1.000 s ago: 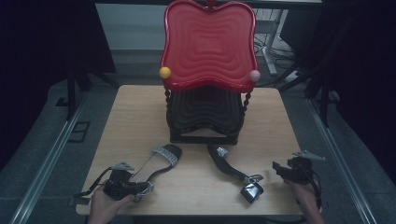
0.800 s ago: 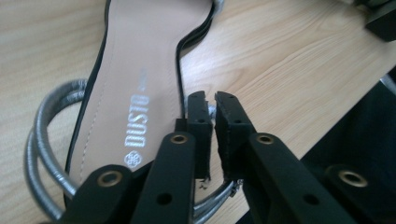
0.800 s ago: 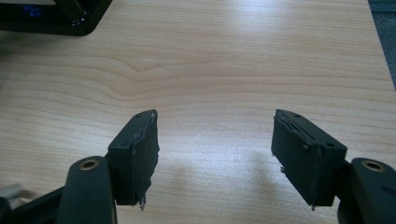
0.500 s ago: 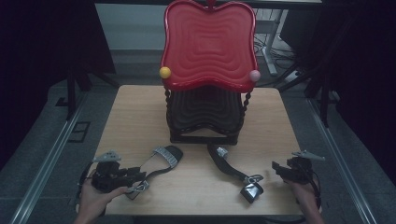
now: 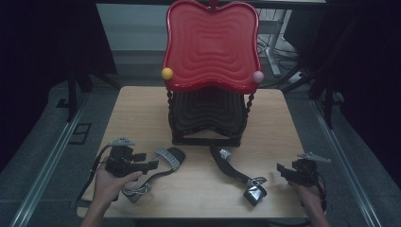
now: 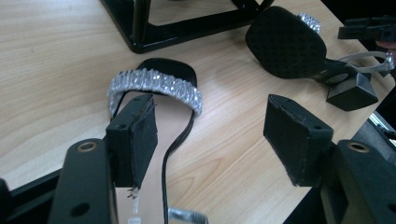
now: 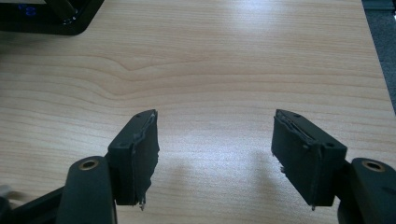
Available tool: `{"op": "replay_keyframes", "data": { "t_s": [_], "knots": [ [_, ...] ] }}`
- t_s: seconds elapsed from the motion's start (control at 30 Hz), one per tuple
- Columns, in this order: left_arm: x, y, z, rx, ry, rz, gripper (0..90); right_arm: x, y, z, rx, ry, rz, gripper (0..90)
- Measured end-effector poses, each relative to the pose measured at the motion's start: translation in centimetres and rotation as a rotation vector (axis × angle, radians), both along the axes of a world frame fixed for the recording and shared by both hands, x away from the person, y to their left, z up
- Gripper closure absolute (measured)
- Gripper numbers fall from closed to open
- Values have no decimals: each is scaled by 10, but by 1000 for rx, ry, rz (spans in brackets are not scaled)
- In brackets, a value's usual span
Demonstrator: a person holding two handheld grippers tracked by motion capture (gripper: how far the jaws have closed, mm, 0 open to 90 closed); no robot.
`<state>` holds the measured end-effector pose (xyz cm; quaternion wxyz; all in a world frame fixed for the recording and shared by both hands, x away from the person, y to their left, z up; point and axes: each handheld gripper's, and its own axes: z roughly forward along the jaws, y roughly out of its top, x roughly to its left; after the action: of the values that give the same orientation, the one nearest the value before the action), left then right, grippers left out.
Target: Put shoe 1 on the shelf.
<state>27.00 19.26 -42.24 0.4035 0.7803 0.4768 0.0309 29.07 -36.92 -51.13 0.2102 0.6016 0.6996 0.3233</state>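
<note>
The left claw [image 6: 210, 140] stands wide apart with nothing pressed between its pads; its jaws have just been opening, and the sandal beneath them lies loose on the tabletop [image 5: 142, 109]. That near sandal [image 6: 159, 93] is directly under and ahead of the claw: in the left gripper view the insole runs up between the two pads to the rhinestone strap [image 6: 154, 85], so the shoe's long axis points away from the claw toward the black rack [image 5: 208, 118]. In the high view the left claw [image 5: 150, 161] hovers over the shoe's heel end, the toe reaching toward the rack's front foot.

The second sandal [image 5: 236, 172] lies on its side to the right of the first, also in front of the rack, its toe toward the rack and its block heel [image 5: 254, 195] toward the table's near edge. It sits between the two hands but nearer the right claw [image 5: 283, 171], which is just beside that heel. The right claw is likewise spread wide and empty, with bare wood between its pads in its own view.

Judging from this, either shoe is within easy reach of its nearer hand.

The rack carries a red tray [image 5: 210, 45] on top.
</note>
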Motion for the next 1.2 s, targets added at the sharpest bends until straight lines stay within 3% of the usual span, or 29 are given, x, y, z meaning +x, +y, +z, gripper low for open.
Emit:
{"op": "replay_keyframes", "data": {
  "t_s": [0.23,0.5,1.0,1.2],
  "knots": [
    [13,-13,1,29,21,-23,333,0,1,0,2,1,0,323],
    [26,-26,-13,105,59,-49,326,1,0,-1,-5,8,6,322],
    [24,-5,-49,239,158,37,263,1,3,-3,-18,20,20,319],
    [21,-4,-63,302,186,33,244,1,3,-4,-24,19,19,318]
  ]
}}
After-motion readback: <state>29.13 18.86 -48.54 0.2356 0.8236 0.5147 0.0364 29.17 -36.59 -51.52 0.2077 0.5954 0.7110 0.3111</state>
